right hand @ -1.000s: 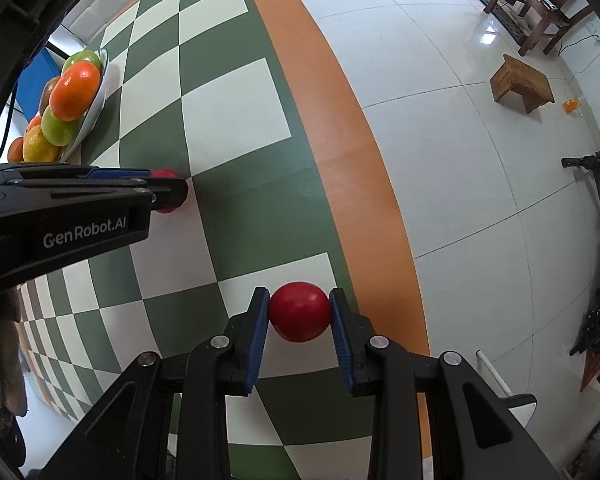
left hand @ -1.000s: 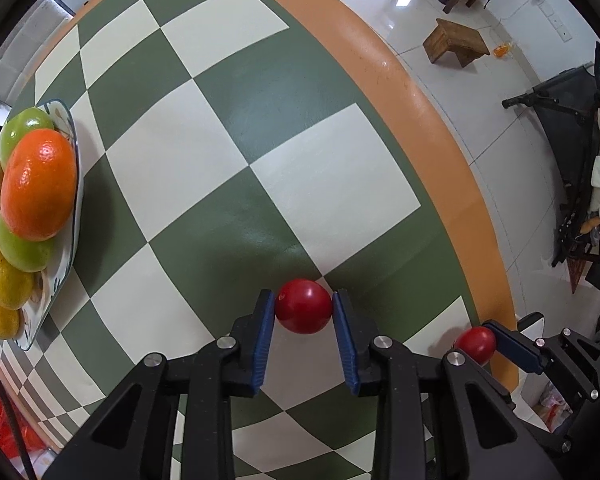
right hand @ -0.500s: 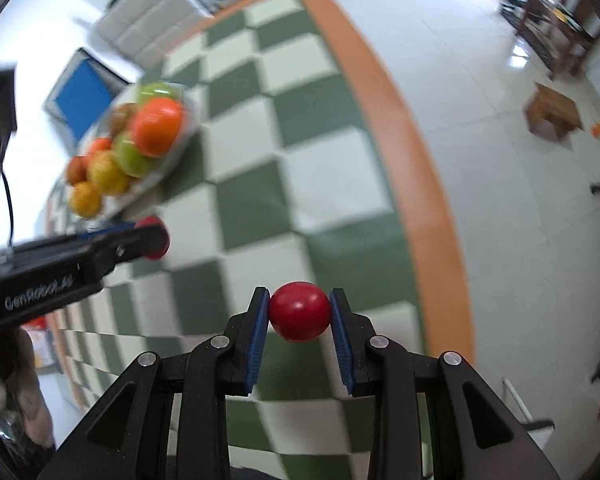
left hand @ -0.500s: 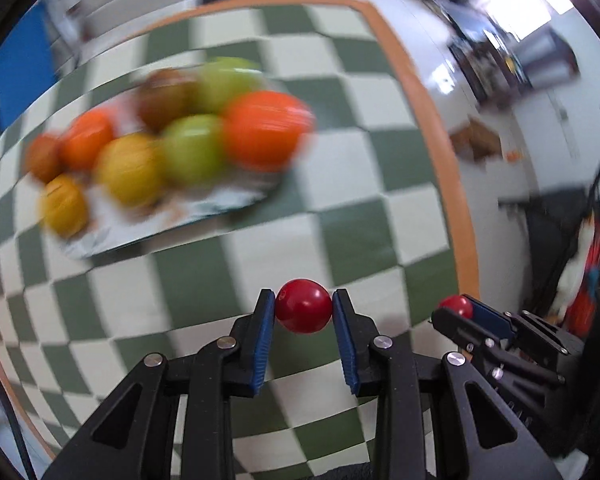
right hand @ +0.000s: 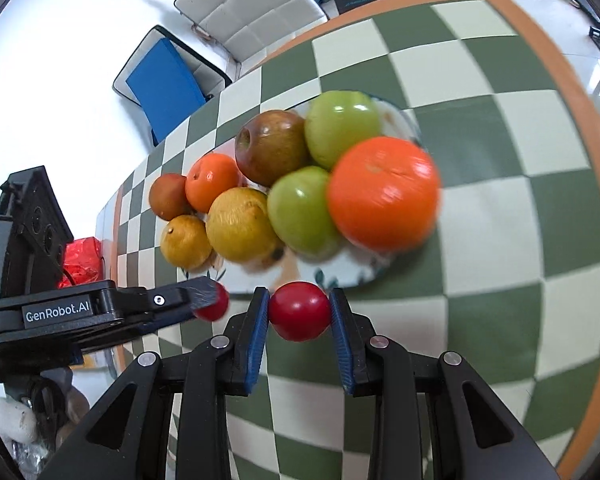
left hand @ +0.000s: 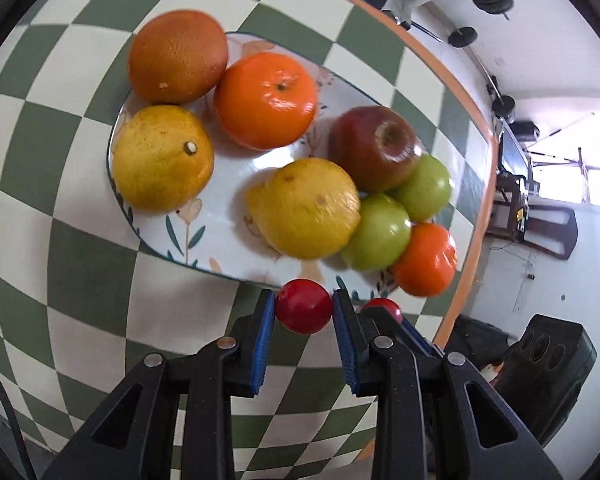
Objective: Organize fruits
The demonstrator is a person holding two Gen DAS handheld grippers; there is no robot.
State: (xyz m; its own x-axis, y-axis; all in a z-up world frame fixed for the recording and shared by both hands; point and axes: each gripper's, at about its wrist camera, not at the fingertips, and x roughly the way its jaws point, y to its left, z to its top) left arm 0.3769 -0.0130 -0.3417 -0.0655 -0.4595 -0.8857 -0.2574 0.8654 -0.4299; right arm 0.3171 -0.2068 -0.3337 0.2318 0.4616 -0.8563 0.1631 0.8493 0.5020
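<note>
We hold a small red fruit [left hand: 303, 306] in our left tongs [left hand: 303, 312] and another red fruit [right hand: 299, 317] in our right tongs [right hand: 299, 320], both clamped tight, the plate [left hand: 236, 184] just beyond.

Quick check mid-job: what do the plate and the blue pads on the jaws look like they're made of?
Plate: looks like glazed ceramic, with a glossy white surface, painted leaf motifs and a thin dark rim line. Blue pads: probably rubber or soft plastic, matte with fine ribbing; the look alone cannot settle which. They grip a small red fruit.
</note>
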